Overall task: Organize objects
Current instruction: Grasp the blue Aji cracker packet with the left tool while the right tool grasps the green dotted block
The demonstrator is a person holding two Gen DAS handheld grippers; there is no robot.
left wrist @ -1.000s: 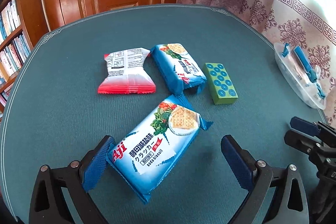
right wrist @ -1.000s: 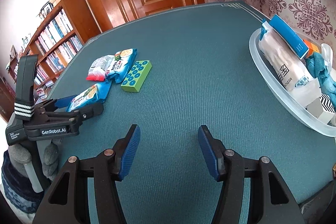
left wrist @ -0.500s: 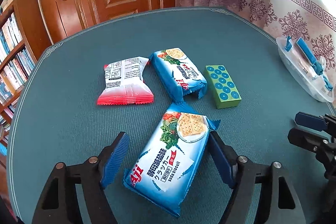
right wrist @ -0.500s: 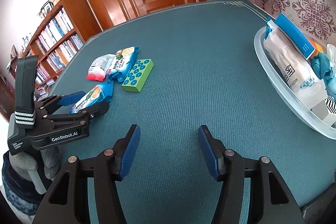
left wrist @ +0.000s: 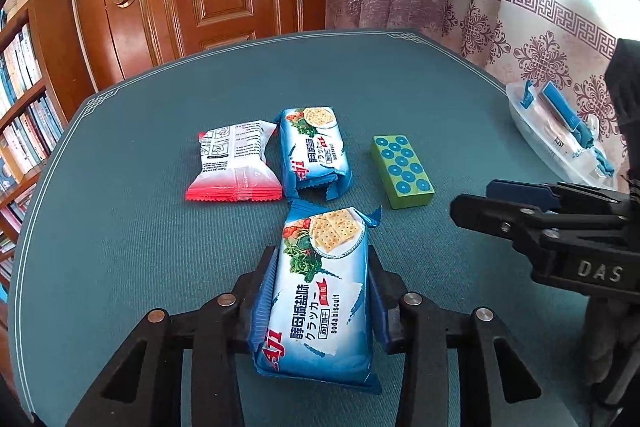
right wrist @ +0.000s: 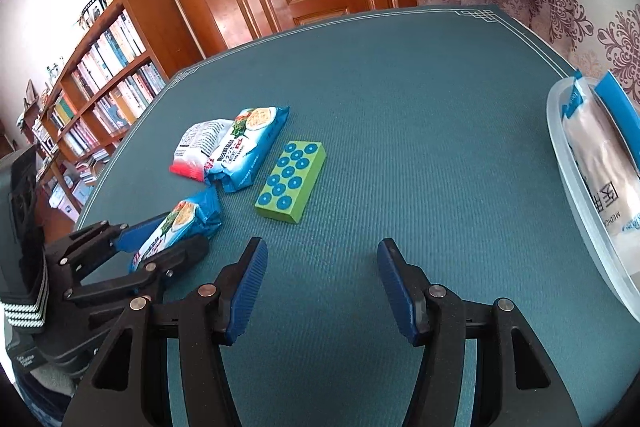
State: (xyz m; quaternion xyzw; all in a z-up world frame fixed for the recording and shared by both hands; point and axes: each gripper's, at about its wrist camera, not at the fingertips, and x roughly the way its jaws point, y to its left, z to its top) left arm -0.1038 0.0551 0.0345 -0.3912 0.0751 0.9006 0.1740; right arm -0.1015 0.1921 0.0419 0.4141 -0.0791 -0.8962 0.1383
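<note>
The left gripper [left wrist: 322,291] has just closed its blue-padded jaws on the near blue-and-white soda biscuit packet [left wrist: 320,291], which lies on the teal cloth-covered table [left wrist: 140,247]; a second ago the jaws stood wide with the packet loose and askew between them. The packet's near end hides the gap between the pads. The right gripper [right wrist: 322,283] hangs partly open and empty over bare cloth, nearer the snacks than before. Beyond it lies a green rectangular block with blue dots [right wrist: 291,182], then a second blue biscuit packet [right wrist: 246,149] touching a red-and-white snack packet [right wrist: 196,149]. The clear plastic bin [right wrist: 576,163] at the right is cut off by the frame edge, its contents hard to make out.
</note>
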